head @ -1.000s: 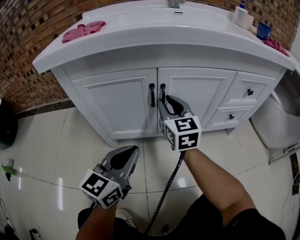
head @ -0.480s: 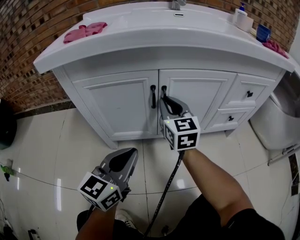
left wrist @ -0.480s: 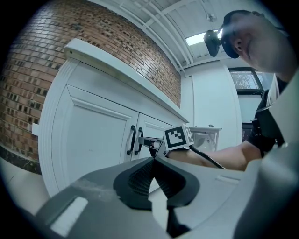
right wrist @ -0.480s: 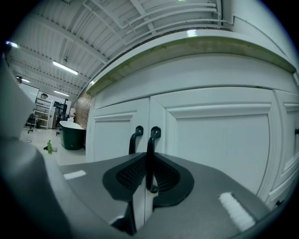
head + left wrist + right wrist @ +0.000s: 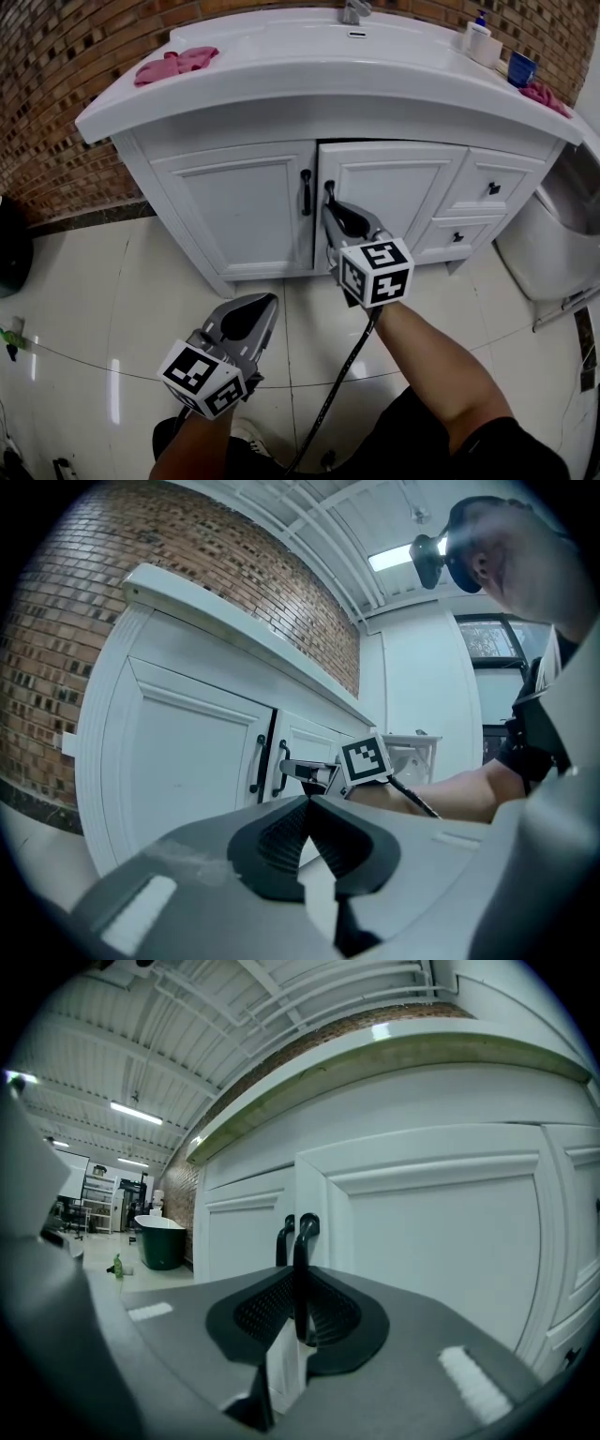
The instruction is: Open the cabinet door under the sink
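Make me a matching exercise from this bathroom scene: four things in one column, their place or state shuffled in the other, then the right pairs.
Things:
1. right gripper
2. left gripper
3. pink cloth
4. blue cup

Places or states:
A. near the right end of the counter
B. shut on the handle of the right cabinet door
C. on the left end of the counter
D. shut and empty, above the floor tiles

Pairs: 1-B, 2-D, 3-C, 4-A.

Note: the right gripper's jaws have just been closing, with the handle between them.
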`<control>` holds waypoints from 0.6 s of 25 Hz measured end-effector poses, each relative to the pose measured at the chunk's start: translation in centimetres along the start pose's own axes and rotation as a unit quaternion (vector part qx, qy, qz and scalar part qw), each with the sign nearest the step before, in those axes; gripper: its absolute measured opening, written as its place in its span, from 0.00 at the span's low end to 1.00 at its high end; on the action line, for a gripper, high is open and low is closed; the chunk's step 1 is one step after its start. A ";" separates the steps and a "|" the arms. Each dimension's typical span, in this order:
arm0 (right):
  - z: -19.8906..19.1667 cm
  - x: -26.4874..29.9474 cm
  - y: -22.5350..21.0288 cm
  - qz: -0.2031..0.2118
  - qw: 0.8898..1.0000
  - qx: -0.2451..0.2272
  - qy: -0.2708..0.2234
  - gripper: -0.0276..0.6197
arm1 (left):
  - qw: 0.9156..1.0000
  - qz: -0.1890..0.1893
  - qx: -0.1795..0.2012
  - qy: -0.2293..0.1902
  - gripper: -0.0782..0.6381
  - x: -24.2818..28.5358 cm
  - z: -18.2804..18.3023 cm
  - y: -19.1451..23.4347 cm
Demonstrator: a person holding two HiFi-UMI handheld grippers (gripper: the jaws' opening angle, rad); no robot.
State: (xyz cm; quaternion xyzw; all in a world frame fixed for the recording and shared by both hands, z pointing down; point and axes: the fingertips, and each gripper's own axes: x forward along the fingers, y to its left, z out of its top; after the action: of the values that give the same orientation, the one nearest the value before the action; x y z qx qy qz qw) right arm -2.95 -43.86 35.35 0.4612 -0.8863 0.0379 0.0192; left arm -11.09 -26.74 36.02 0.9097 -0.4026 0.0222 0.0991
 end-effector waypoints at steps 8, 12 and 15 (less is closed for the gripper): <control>-0.3 -3.4 1.2 0.034 0.999 0.003 0.006 0.11 | 1.000 -0.012 0.007 0.002 0.12 0.4 0.2 -1.6; -0.4 -5.1 1.6 0.035 0.999 0.006 0.014 0.11 | 1.000 -0.016 0.010 -0.002 0.12 0.4 0.6 -2.5; -0.6 -6.3 1.8 0.034 0.999 0.008 0.019 0.11 | 1.000 -0.020 0.013 -0.006 0.12 0.0 0.9 -3.3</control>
State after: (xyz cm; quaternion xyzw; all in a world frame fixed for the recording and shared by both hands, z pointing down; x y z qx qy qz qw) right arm -0.82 -37.58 35.42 0.4303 -0.9005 0.0543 0.0308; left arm -8.67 -24.80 34.61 0.9190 -0.3844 0.0203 0.0852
